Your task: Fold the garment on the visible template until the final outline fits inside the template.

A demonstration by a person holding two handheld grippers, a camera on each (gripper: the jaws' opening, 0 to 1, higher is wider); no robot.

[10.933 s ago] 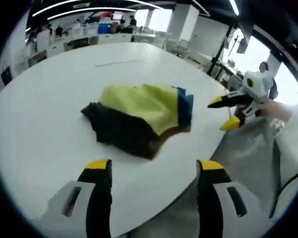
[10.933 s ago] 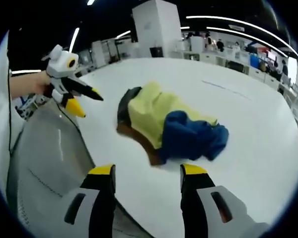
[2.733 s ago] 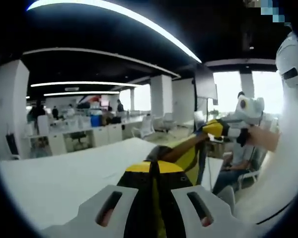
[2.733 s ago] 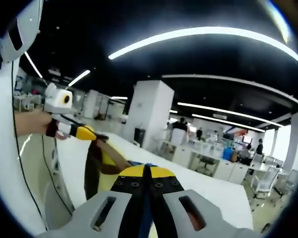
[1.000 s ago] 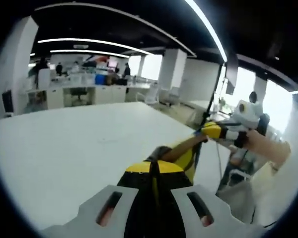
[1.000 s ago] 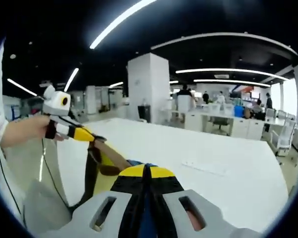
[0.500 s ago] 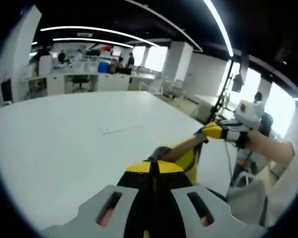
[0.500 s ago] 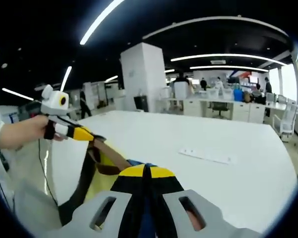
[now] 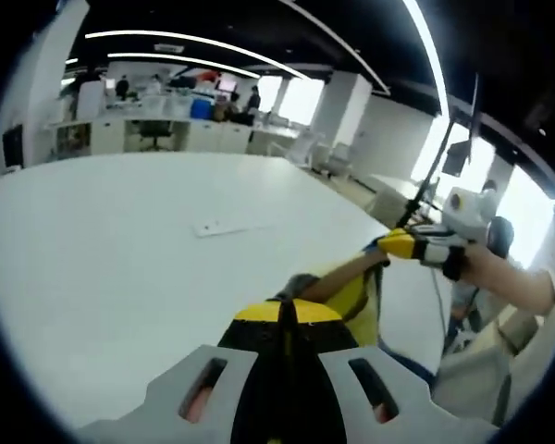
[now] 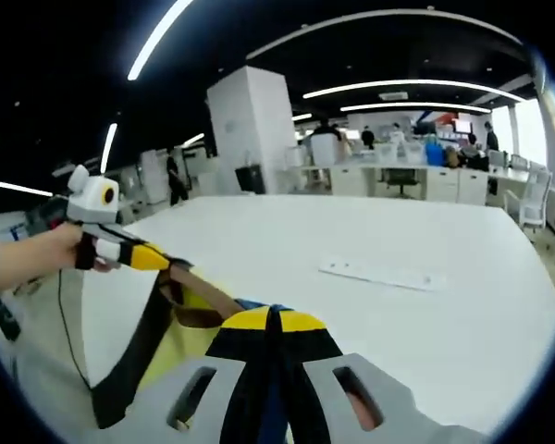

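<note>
Currently mid-lift: left claw (image 9: 287,310) and right claw (image 10: 271,317) are both clenched on the yellow, brown and blue fabric garment (image 10: 180,338), stretched between them above the round white table (image 9: 120,240). Template isn't identifiable. Next: lower it flat onto the table, then fold.

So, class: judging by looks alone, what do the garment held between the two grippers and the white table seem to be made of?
Garment: soft woven or knit fabric, matte, in yellow, brown and black panels; it sags and stretches in a band between the left gripper and the right gripper. The exact fibre cannot be told.

Table: a hard, smooth white top, probably laminate or painted board; it looks flat and even with a faint sheen.
</note>
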